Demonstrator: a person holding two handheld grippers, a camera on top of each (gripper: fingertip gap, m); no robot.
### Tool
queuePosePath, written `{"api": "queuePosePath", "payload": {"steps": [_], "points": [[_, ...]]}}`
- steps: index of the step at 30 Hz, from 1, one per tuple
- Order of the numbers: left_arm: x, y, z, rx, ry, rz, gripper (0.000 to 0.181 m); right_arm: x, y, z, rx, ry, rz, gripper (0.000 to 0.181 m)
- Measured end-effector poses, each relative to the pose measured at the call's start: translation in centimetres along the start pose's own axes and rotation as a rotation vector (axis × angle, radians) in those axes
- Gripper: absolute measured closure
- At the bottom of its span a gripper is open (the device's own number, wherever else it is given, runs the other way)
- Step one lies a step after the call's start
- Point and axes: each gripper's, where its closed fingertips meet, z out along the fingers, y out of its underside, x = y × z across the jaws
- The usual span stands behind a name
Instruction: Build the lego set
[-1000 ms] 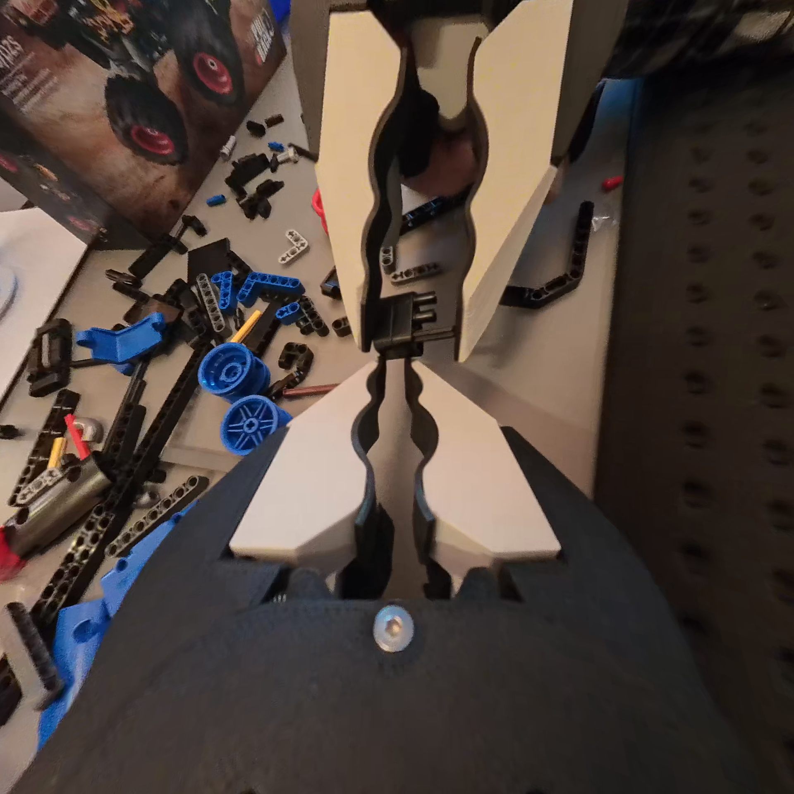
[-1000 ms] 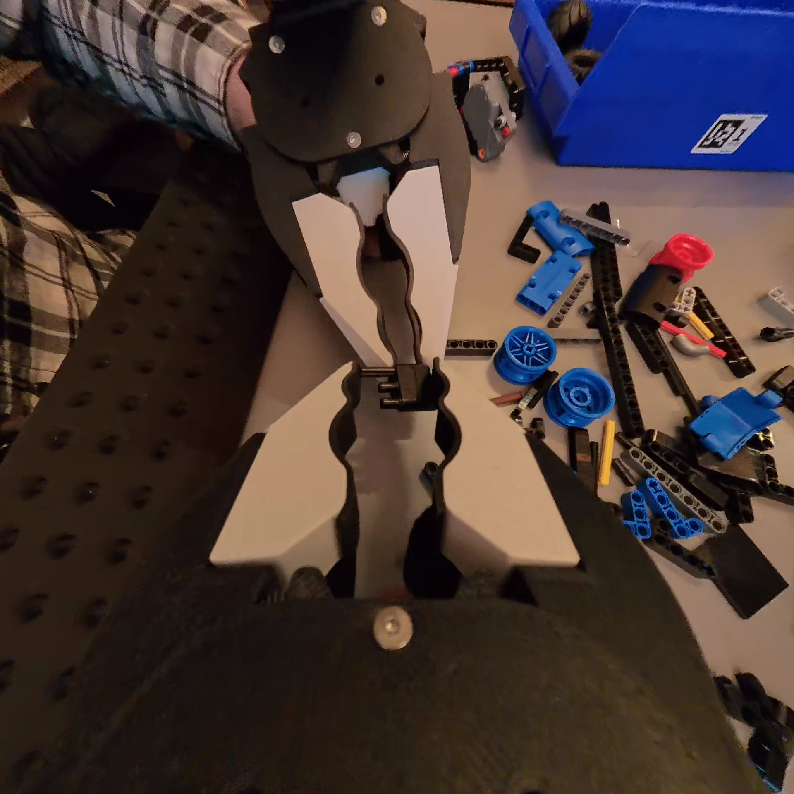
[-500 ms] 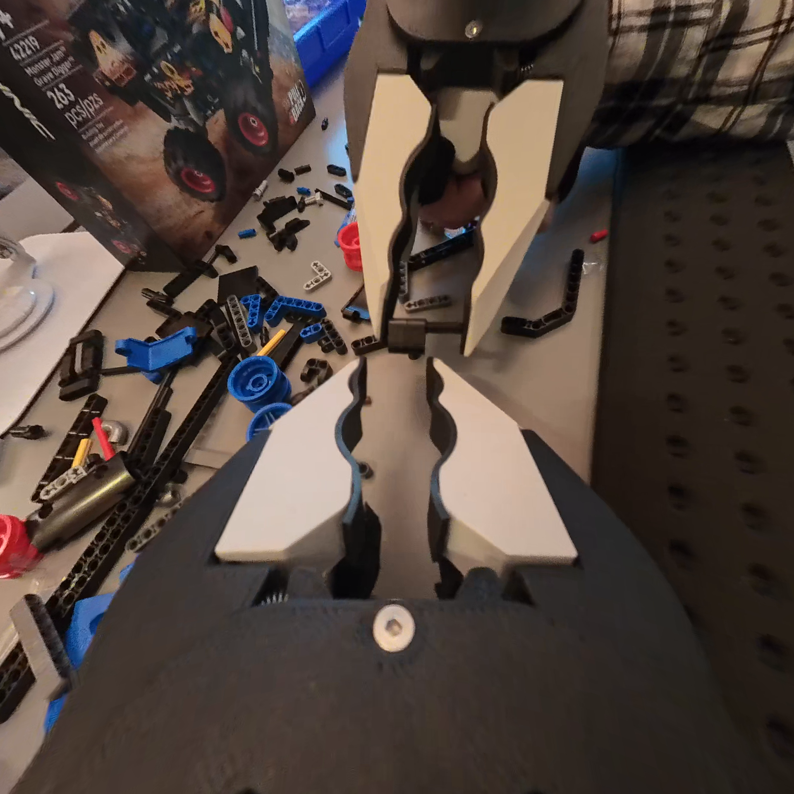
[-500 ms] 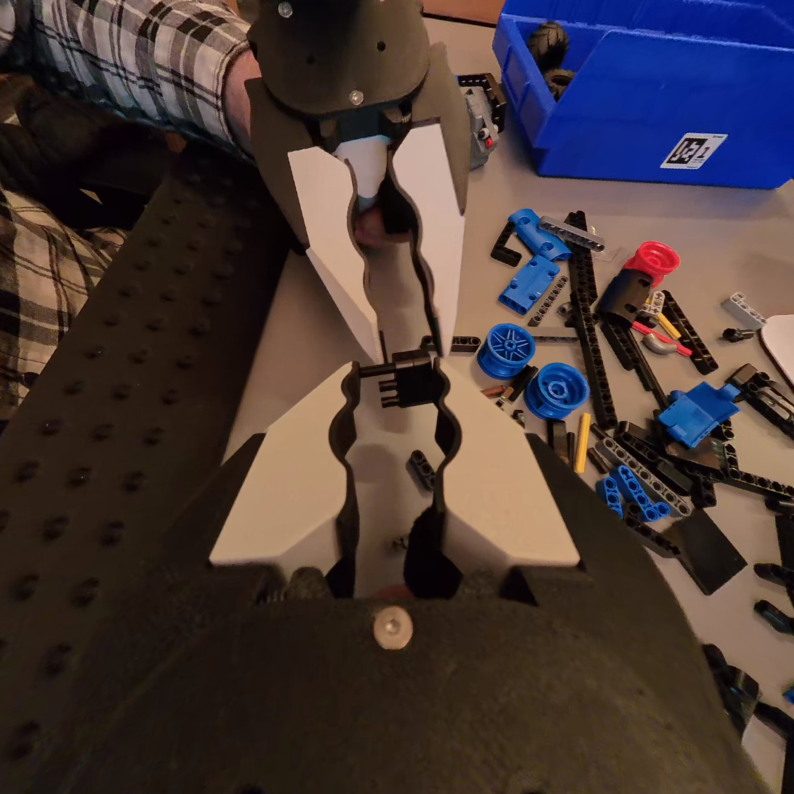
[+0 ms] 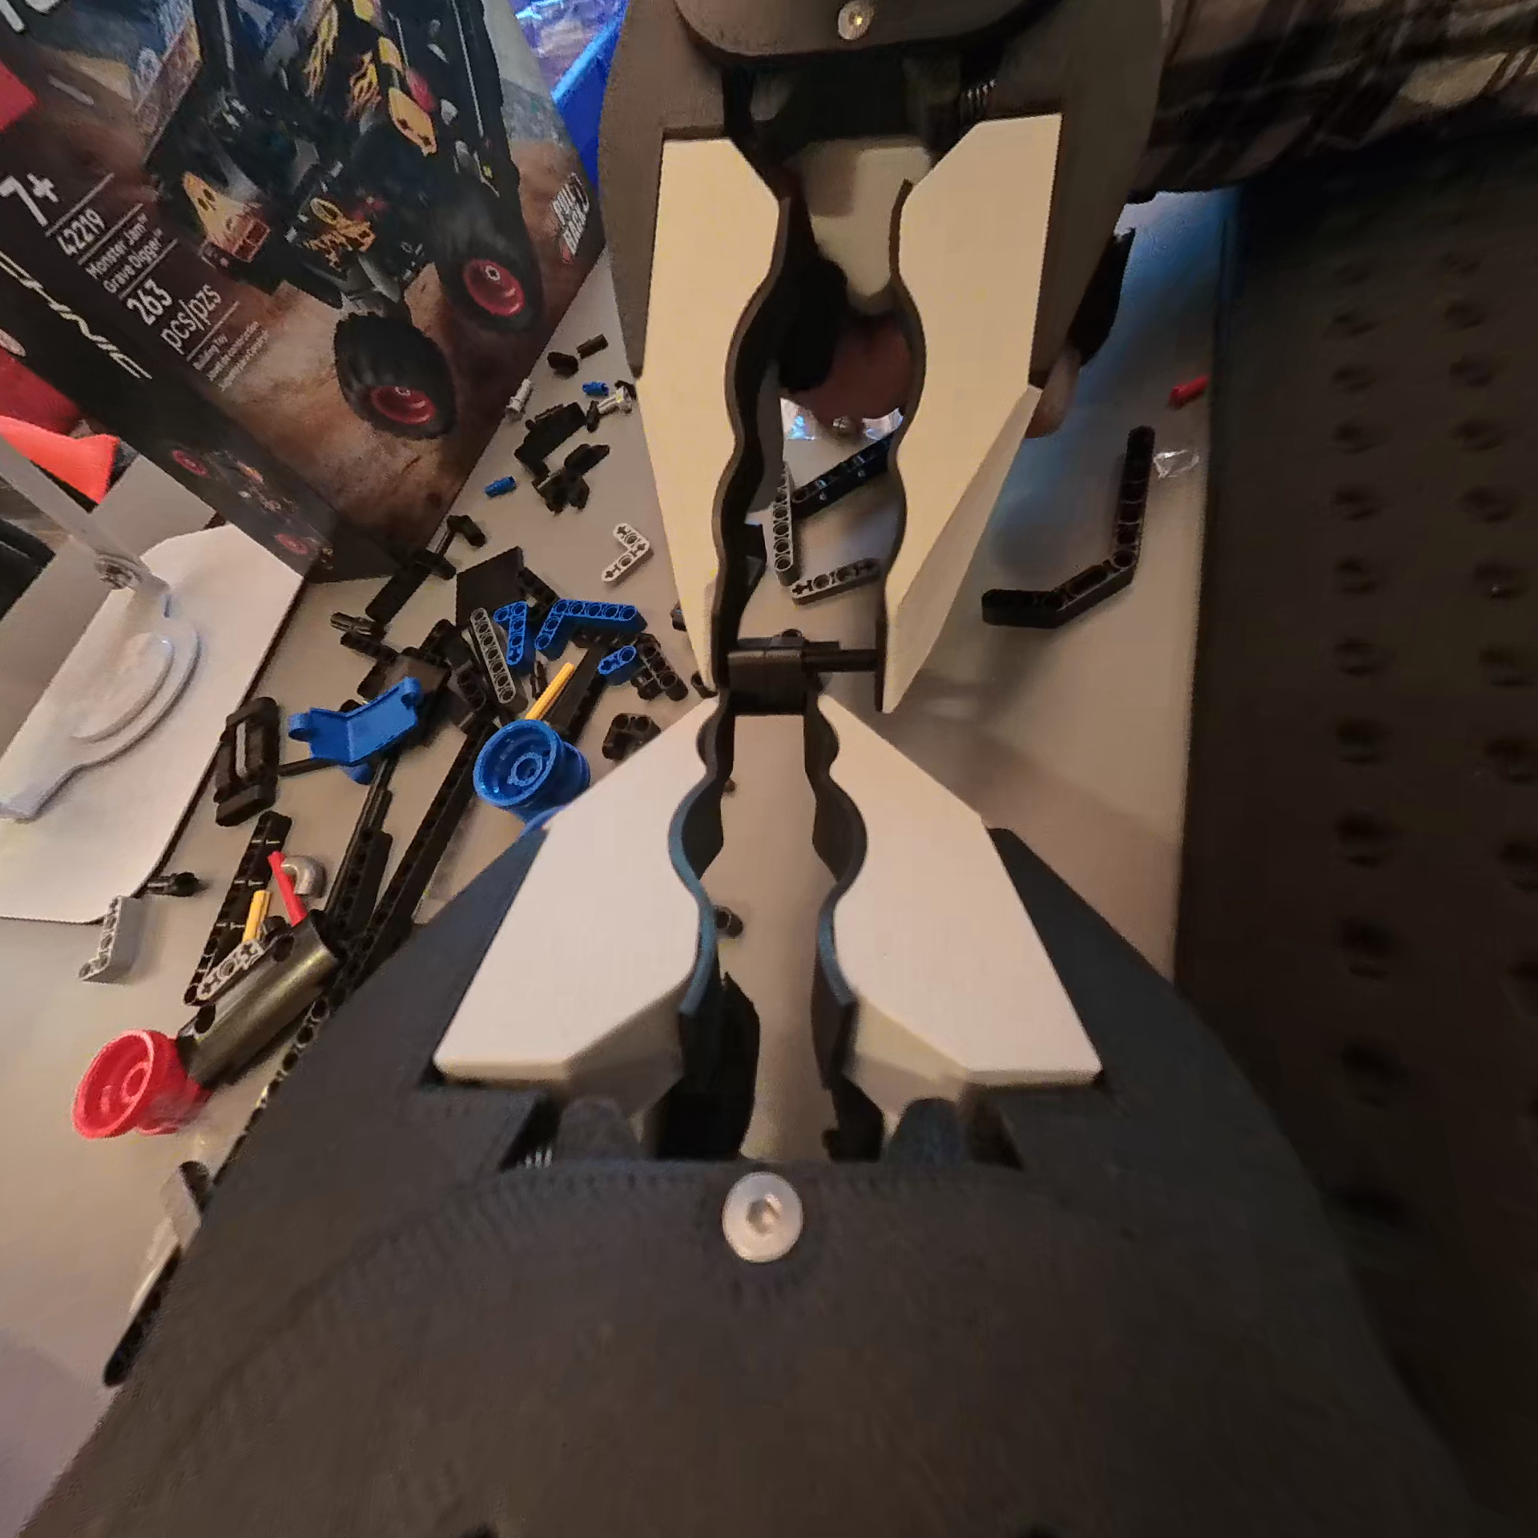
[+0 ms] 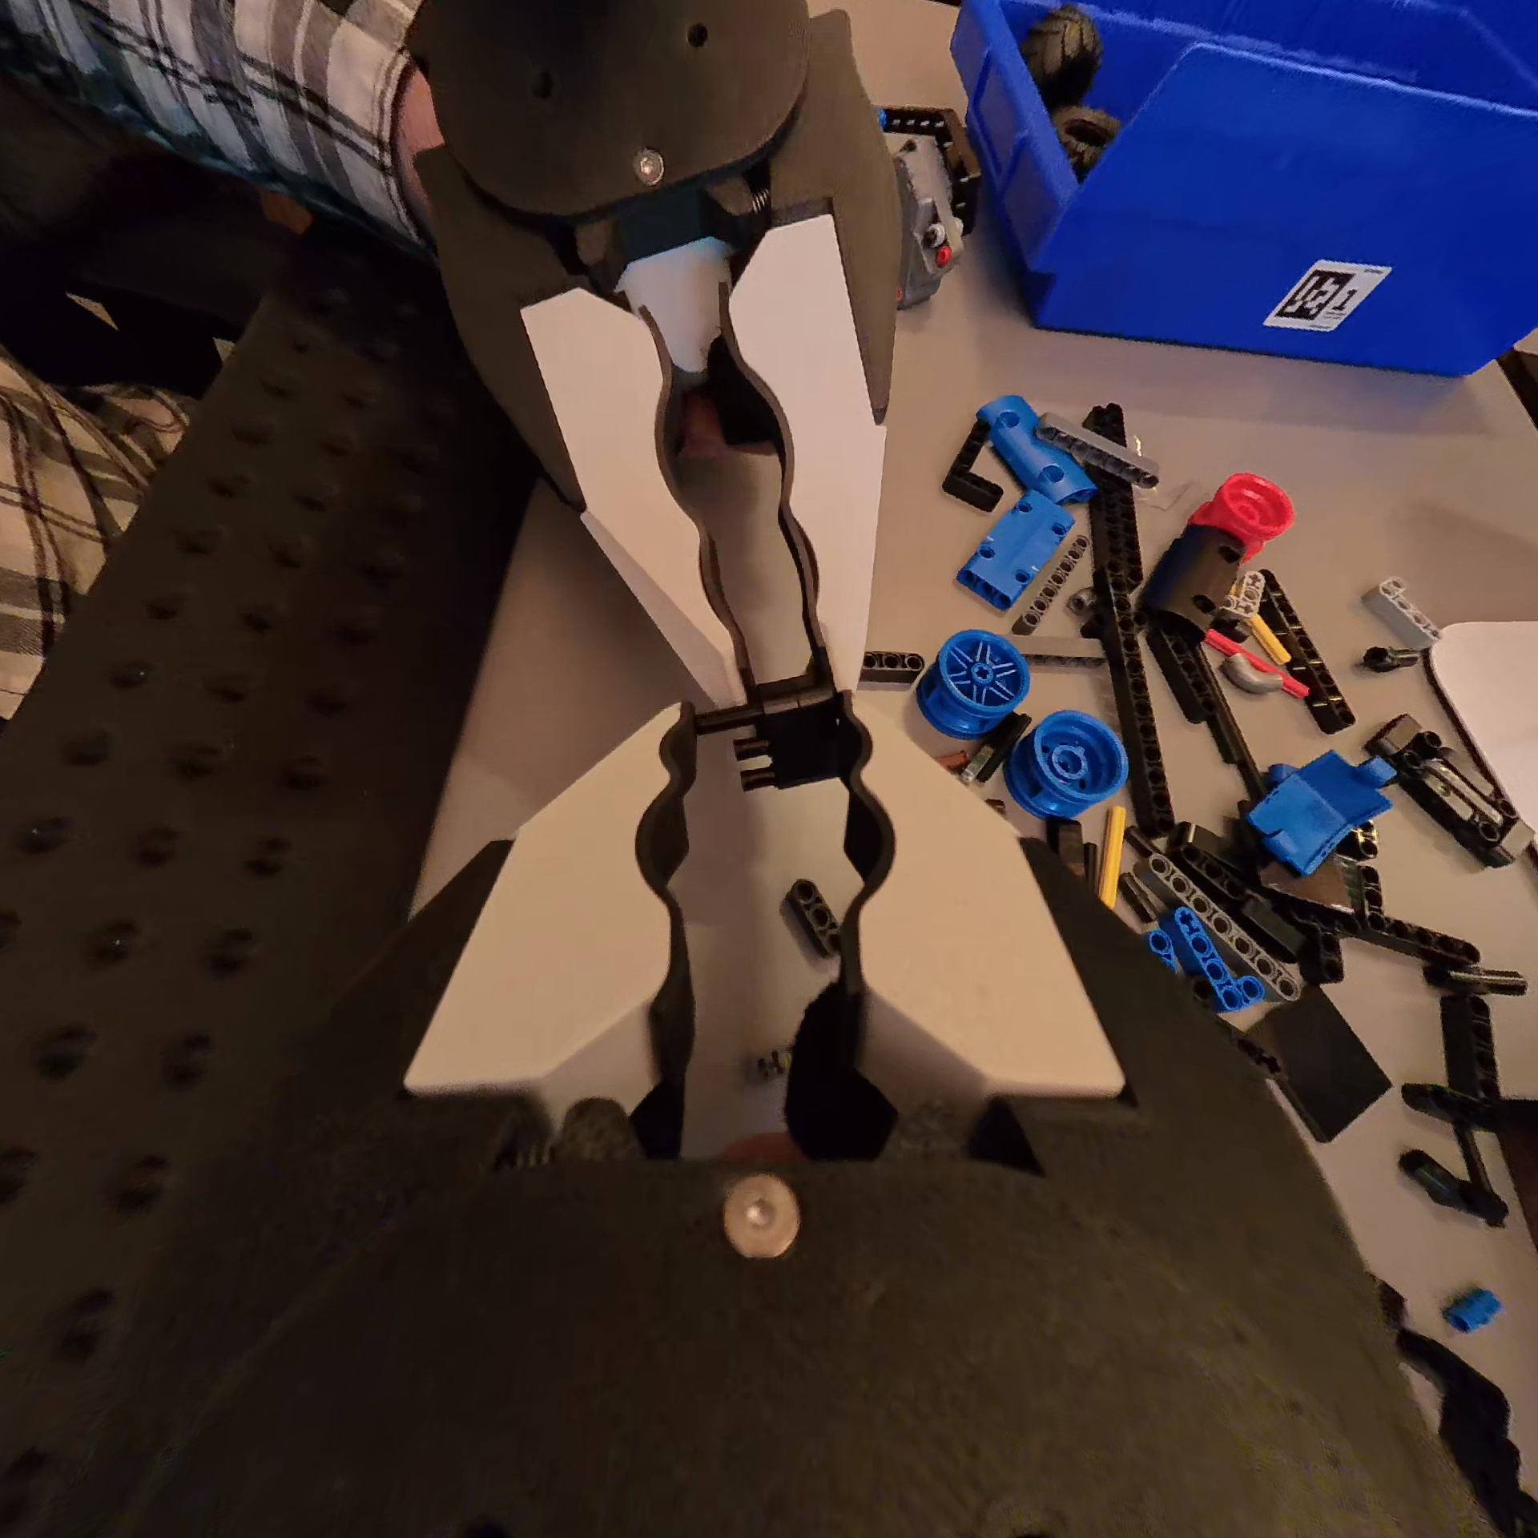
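**A:** Where's our bit?

**B:** The small black piece w/ pegs is up in the air, just beside the blue wheels, on the side away from the pile. It's not on the table.

**A:** Who's got it?

**B:** Both. Our left gripper has its jaws pressed in, pinching the piece at the tips. Our right gripper comes from the other way. Its jaws are a bit wider, w/ the piece and its long peg squeezed across the gap.

**A:** So how far are we?

**B:** We think we've only just begun. We see no truck body yet. Lots of pcs lie loose on the far side of the blue wheels: long black beams, blue bits, a red hub, a yellow stick. The black tires sit in the blue bin, well past the blue wheels. So nearly all the build is left, we'd guess.

**A:** Any words or labels?

**B:** Yes. The set box stands well past the blue wheels. It has a big truck pic, plus white letters and nos. on its side. They're clear enough to read, but we won't say them. The blue bin has a white sticker w/ a black square code. The pcs show no writing we can make out.

**A:** And on the other side of the wheels?

**B:** Past our held piece there's just a black mat w/ dots.
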Motion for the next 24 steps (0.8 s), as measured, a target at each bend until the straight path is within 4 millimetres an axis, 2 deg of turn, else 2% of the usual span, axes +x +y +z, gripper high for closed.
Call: {"api": "queuePosePath", "payload": {"steps": [4, 12, 15, 24], "points": [[-0.14, -0.46, -0.17, 0.016, -0.025, 0.023, 0.167, -0.02, -0.52, -0.40, 0.027, -0.004, 0.006, 0.148], [-0.47, -0.60, -0.44, 0.014, -0.072, 0.078, 0.167, 0.42, 0.20, -0.29, -0.031, 0.045, -0.031, 0.145], [-0.53, -0.55, -0.46, 0.003, -0.093, 0.114, 0.167, 0.45, 0.13, -0.23, -0.040, 0.071, -0.081, 0.146], [-0.60, -0.32, -0.41, -0.024, -0.123, 0.164, 0.167, 0.19, -0.09, -0.08, -0.044, 0.074, -0.091, 0.143]]}}
